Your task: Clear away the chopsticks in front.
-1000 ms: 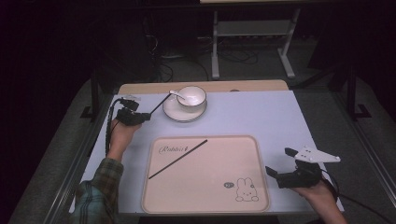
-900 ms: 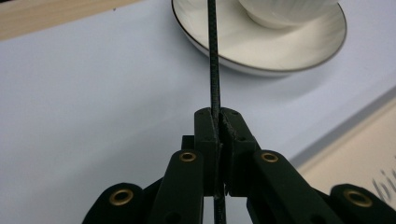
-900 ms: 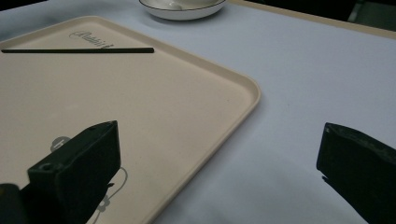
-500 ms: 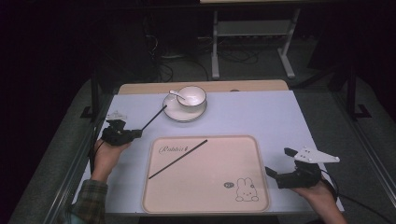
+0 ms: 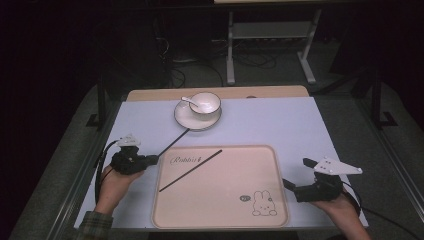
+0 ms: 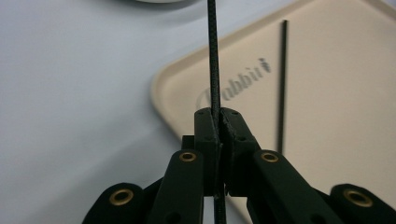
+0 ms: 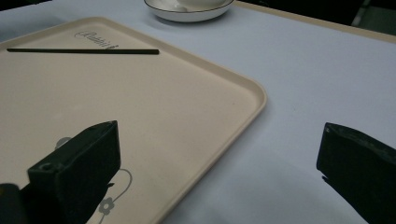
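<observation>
My left gripper point(image 5: 153, 160) sits left of the beige tray point(image 5: 270, 210), shut on a thin black chopstick point(image 5: 172, 143) that points up-right toward the saucer point(image 5: 196, 121). In the left gripper view the pads clamp the chopstick point(image 6: 214, 56) over the tray's corner point(image 6: 336, 116). A second black chopstick point(image 5: 190, 171) lies diagonally on the tray, also seen as a chopstick point(image 6: 281, 84) and chopstick point(image 7: 84, 51). My right gripper point(image 5: 296, 172) rests at the tray's right edge, open with nothing between its jaws point(image 7: 219, 128).
A white bowl point(image 5: 205, 102) with a white spoon point(image 5: 189, 100) stands on the saucer at the back of the pale blue table point(image 5: 280, 125). The tray point(image 7: 140, 116) carries a rabbit drawing point(image 5: 262, 204) near its front right corner. A metal stand point(image 5: 270, 30) is behind the table.
My left gripper has drawn back toward the person and leftward, carrying the chopstick from beside the saucer to the tray's left side. The right gripper has stayed put.
</observation>
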Motion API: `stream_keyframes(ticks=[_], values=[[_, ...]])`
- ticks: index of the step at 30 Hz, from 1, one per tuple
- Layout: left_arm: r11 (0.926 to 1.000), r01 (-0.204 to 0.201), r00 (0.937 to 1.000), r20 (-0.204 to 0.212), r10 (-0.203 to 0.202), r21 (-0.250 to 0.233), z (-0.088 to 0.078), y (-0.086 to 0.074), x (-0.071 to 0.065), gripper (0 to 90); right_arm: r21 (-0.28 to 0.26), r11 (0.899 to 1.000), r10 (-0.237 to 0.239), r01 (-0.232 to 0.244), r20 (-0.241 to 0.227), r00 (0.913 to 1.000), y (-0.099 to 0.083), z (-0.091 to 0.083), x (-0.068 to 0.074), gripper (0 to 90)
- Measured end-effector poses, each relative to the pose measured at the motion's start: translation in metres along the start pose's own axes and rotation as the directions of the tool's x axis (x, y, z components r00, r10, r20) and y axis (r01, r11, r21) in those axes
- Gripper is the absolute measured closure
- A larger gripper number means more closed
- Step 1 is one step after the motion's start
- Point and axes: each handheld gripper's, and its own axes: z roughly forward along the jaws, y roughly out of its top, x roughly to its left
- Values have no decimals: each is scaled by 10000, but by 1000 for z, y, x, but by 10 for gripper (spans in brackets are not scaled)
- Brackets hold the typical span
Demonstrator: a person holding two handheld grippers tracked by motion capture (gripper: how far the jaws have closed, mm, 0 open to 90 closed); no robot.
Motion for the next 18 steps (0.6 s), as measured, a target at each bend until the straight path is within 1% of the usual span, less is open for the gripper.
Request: stream_keyframes(ticks=[4,6,11,15,17,18], values=[[9993,-334,9992,242,330,157,6,3,-13,853,21,10000,-4,4,21,10000,0,0,1,0],[9991,-392,9986,356,386,168,10,4,-19,853,50,10000,31,-31,54,10000,0,0,0,0],[9972,-689,9957,643,670,279,17,6,-32,853,61,10000,50,-51,96,9999,-1,0,0,0],[9955,-844,9938,757,810,432,23,7,-39,853,133,9999,11,-13,146,9999,-1,1,0,0],[9958,-816,9934,844,778,424,26,7,-43,853,223,9997,27,-31,188,9998,-2,2,0,0],[9953,-871,9929,856,832,432,26,8,-45,853,274,9996,-6,0,213,9998,-2,4,-1,0]])
